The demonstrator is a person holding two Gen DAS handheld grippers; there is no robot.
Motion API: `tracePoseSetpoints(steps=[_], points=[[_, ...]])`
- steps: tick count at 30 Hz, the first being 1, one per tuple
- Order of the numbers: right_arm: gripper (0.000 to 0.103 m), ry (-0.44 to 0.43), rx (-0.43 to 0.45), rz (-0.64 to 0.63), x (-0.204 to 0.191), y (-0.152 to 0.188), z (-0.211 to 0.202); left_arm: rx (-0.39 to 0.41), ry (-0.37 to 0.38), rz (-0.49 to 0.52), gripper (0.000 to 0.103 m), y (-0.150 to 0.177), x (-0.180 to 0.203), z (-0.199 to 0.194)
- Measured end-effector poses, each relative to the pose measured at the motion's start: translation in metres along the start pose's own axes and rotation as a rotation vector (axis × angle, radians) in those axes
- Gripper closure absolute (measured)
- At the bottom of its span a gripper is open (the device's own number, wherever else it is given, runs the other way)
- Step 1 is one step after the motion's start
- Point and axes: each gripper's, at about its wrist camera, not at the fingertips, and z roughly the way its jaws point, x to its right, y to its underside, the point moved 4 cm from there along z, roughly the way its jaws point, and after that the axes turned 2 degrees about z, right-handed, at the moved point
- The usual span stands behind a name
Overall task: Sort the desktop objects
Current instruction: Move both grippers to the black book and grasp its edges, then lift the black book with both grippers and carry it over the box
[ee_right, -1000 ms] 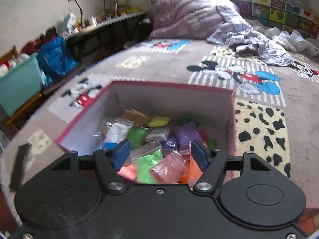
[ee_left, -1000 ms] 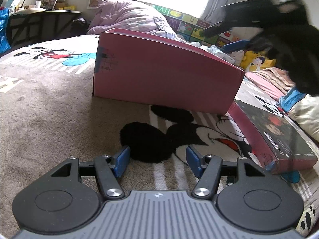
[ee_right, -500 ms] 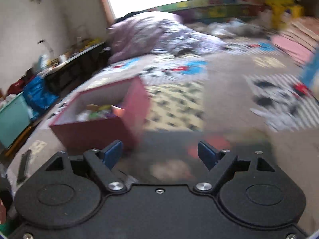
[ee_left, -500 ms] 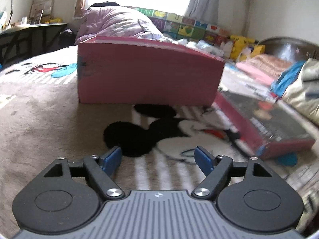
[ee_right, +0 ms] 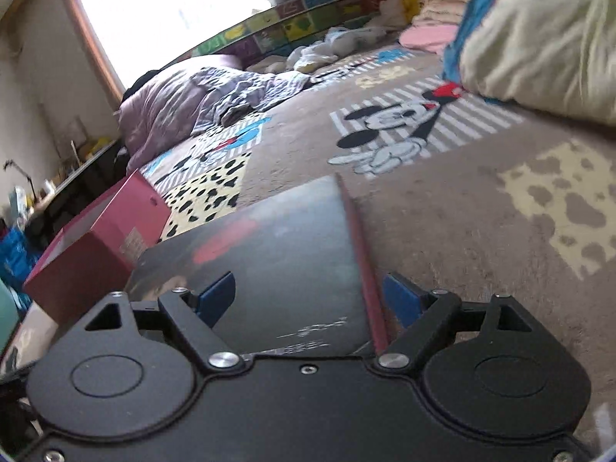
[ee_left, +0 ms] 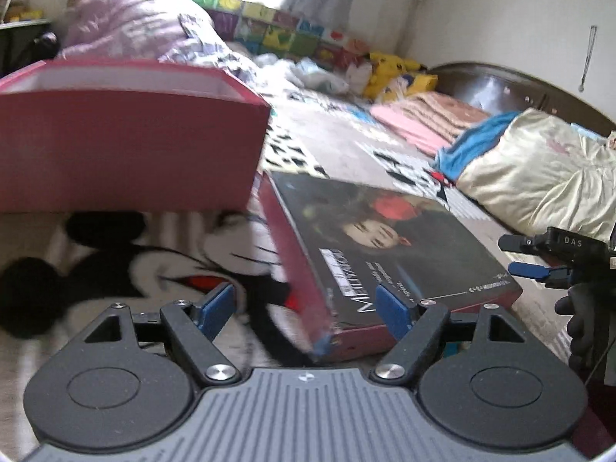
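Grippers, left and right, swung from pink box to lid; fingers spread.

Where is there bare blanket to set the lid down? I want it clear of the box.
Free: the brown stretch right of the dark lid, before the cream pillow. Also the blanket below the pink box. Crowded: the far end, with clothes and quilt.

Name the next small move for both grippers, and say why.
Probably ease both open grippers onto the box lid: the left gripper faces its near corner, the right gripper straddles its opposite edge, and the pink box beside it stands uncovered.
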Motion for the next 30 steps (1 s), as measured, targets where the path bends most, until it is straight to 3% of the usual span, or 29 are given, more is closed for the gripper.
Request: tracePoseSetpoints(steps=[7, 10, 12, 16, 19, 30], points=[[0.017, -0.088, -0.027, 0.035, 0.017, 0.008, 0.006, -0.078, 0.032, 0.030, 0.023, -0.004, 0.025, 0.033], [0.017, -0.115, -0.040, 0.016, 0.017, 0.012, 0.001, -0.093, 0.038, 0.096, 0.022, -0.009, 0.044, 0.033], [0.014, -0.133, -0.049, 0.003, 0.017, 0.015, -0.003, -0.093, 0.058, 0.125, 0.022, -0.014, 0.053, 0.029], [0.014, -0.151, 0.017, 0.054, 0.026, 0.014, -0.034, -0.075, 0.106, 0.168, 0.022, -0.027, 0.071, 0.017], [0.014, -0.186, 0.044, 0.042, 0.004, 0.003, -0.037, -0.044, 0.115, 0.211, 0.022, -0.043, 0.080, 0.005], [0.014, -0.317, 0.138, -0.020, -0.085, -0.041, -0.044, 0.080, -0.017, 0.206, 0.021, -0.120, -0.005, -0.052]])
